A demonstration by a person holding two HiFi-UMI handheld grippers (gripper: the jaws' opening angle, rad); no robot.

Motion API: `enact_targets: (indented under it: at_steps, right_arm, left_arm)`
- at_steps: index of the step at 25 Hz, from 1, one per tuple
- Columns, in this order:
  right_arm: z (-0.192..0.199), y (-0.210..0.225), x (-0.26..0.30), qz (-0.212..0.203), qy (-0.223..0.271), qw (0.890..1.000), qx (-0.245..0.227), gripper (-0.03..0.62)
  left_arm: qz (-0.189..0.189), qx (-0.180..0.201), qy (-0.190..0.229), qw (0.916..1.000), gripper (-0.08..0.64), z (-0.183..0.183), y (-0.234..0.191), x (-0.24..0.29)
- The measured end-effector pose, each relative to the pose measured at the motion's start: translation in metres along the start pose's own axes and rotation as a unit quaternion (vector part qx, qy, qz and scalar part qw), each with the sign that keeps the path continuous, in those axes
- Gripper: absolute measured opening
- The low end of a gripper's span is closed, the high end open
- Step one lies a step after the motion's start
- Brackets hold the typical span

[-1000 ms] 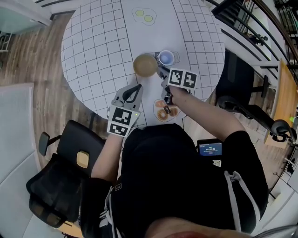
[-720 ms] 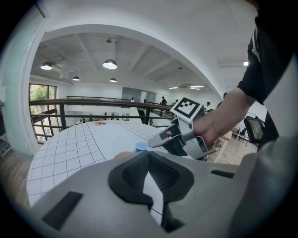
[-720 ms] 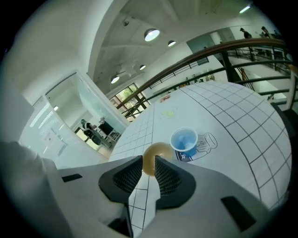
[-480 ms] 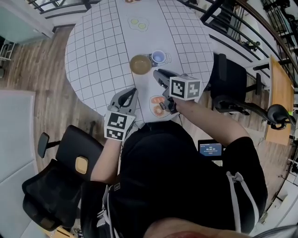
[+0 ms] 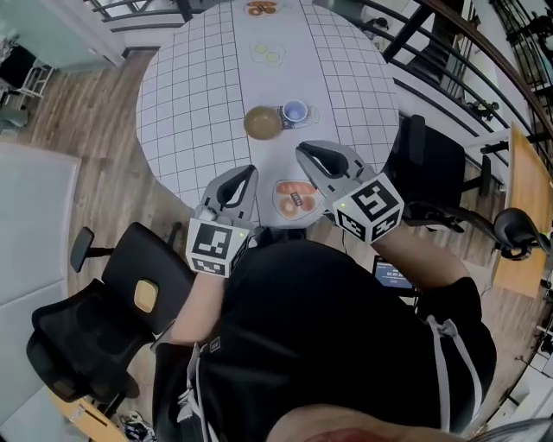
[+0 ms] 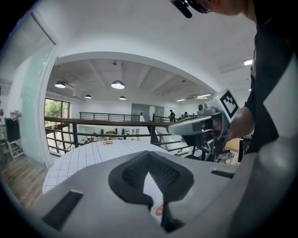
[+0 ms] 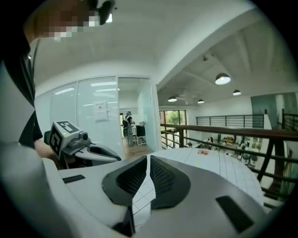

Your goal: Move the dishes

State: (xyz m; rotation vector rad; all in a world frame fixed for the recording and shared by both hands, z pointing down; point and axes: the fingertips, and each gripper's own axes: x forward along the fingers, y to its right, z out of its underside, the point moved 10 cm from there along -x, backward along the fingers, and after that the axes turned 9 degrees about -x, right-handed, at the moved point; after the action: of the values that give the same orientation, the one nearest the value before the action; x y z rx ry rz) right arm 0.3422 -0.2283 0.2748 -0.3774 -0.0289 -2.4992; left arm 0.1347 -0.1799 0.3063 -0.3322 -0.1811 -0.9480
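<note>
A: How are the hands standing now?
B: Both are hovering above the near edge of the round bench, pointing across it and a little downward. The right tongs have just been closing. Only a thin slit is showing between them, with nothing inside. The left tongs are narrow too, with the tips meeting, and are empty.
A: What is hiding from view?
B: The person's body is covering the bench's nearest rim. The far plate is sitting at the picture's top edge, too small to read.
A: And the dishes?
B: A pale plate carrying orange food is lying near the edge, appearing between the two tongs in the head view. The brown bowl is sitting mid-bench, with a blue cup just beside it.
</note>
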Motion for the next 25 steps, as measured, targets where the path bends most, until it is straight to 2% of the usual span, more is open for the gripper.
enact_targets:
  at_steps: [2, 6, 13, 20, 25]
  right_arm:
    - [-0.010, -0.002, -0.014, 0.004, 0.031, 0.999, -0.026, 0.034]
    - [-0.017, 0.001, -0.028, 0.012, 0.076, 0.996, -0.046, 0.029]
    - [-0.008, 0.000, -0.046, 0.002, 0.093, 0.994, -0.057, 0.028]
    - [-0.005, 0.001, -0.037, -0.054, 0.098, 0.993, -0.046, 0.029]
    - [-0.008, -0.019, -0.018, -0.133, 0.103, 0.984, -0.053, 0.029]
  left_arm:
    - [-0.003, 0.003, 0.010, 0.9999, 0.003, -0.004, 0.008, -0.005]
    - [-0.003, -0.003, 0.039, 0.9992, 0.003, -0.011, 0.016, -0.009]
    - [-0.015, 0.006, 0.061, 0.9980, 0.003, -0.014, 0.029, -0.012]
    - [-0.064, -0.015, 0.079, 0.9947, 0.003, -0.014, 0.039, -0.028]
    - [-0.125, -0.035, 0.081, 0.9883, 0.004, 0.000, 0.050, -0.055]
